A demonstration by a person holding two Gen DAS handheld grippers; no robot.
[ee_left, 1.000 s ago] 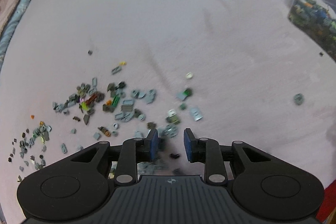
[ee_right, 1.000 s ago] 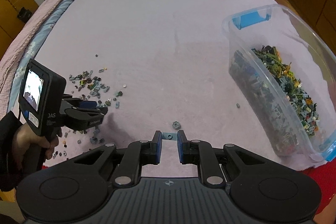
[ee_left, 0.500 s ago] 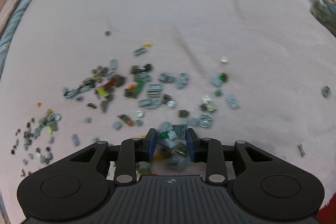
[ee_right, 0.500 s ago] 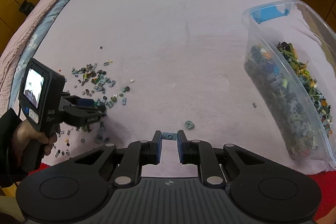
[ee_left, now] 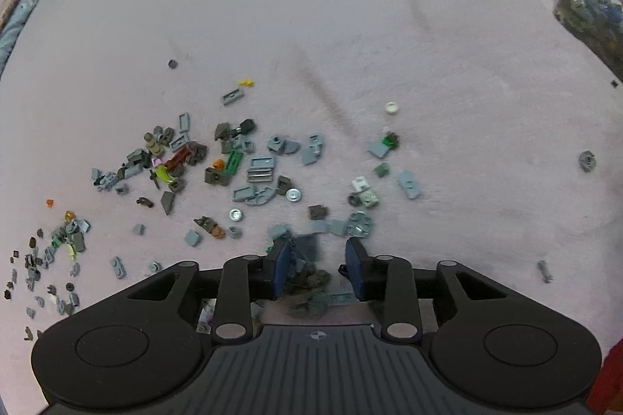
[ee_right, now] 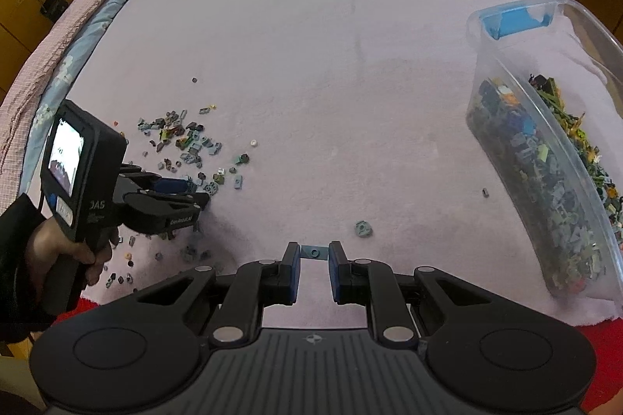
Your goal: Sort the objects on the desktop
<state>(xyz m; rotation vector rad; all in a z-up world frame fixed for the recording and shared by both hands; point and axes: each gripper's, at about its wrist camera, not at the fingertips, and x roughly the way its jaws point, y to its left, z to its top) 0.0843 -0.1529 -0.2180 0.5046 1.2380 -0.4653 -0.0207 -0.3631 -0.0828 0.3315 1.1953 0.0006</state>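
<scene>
On the pink blanket (ee_right: 311, 64), your left gripper (ee_left: 317, 255) stands over the brick scatter (ee_left: 233, 173); its jaws have just been opening, loose around a blurred dark clump (ee_left: 311, 286). Your right gripper (ee_right: 314, 253) pinches a small blue plate (ee_right: 314, 252), left of the bin (ee_right: 545, 158).

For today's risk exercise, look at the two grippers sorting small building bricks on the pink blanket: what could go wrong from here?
1. The right gripper pinches a small blue plate only at its fingertips; it could slip out before reaching the clear bin.
2. The left gripper, whose jaws have just been opening, stands over a blurred clump of bricks; closing there may grab several or scatter them.
3. Stray pieces like the grey round brick could be missed.
</scene>
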